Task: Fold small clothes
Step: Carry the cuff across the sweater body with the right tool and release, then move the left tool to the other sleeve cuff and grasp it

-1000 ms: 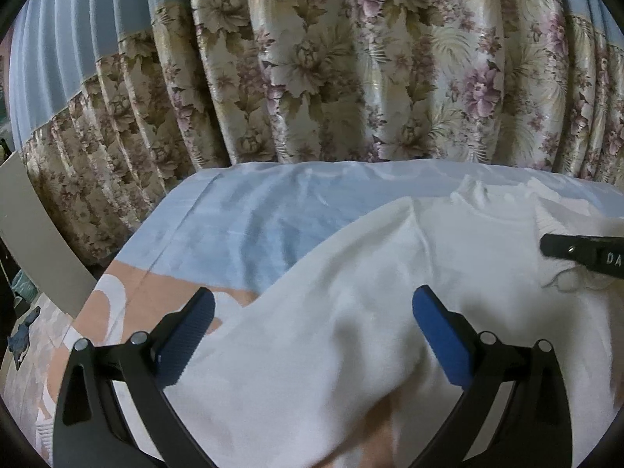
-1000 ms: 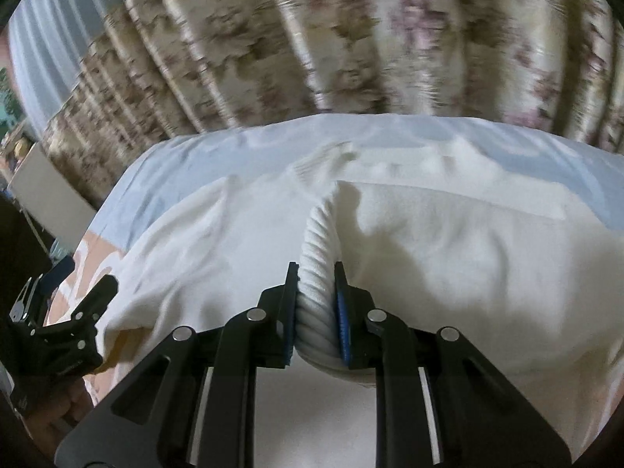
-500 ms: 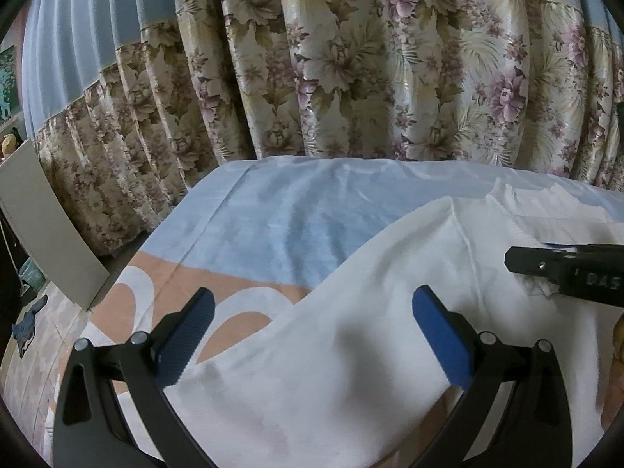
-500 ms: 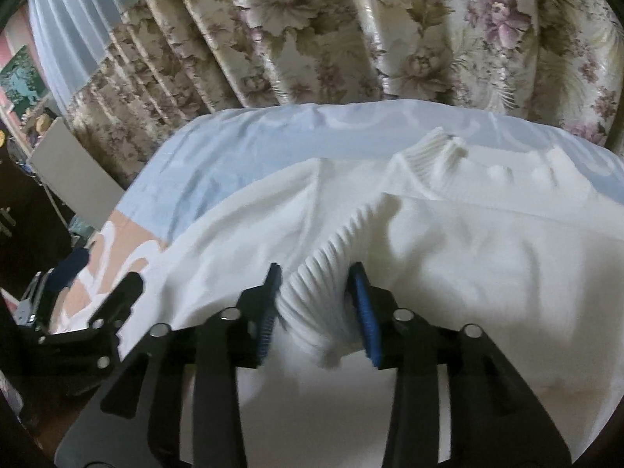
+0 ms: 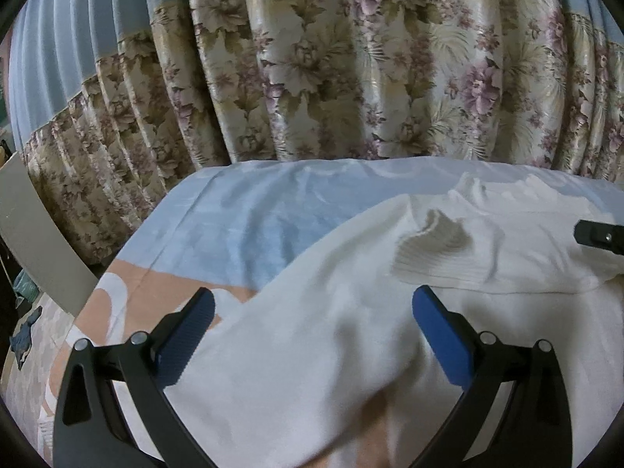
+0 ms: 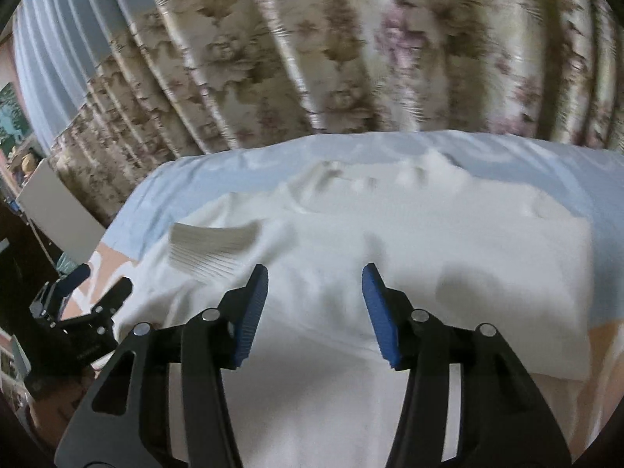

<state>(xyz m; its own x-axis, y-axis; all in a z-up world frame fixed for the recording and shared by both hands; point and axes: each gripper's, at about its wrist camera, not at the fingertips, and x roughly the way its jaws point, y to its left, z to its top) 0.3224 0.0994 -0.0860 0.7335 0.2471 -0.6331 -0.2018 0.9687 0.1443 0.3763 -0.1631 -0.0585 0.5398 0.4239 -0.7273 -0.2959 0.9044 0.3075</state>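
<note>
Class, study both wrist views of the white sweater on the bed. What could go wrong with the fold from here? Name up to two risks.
1. The ribbed cuff lies curled and raised on the white sweater, so the folded sleeve may spring back or bunch.
2. The right gripper is opening with nothing between its fingers, and the left gripper is open too. Nothing pins the cloth, so the next pull could drag it askew on the blue sheet.
</note>
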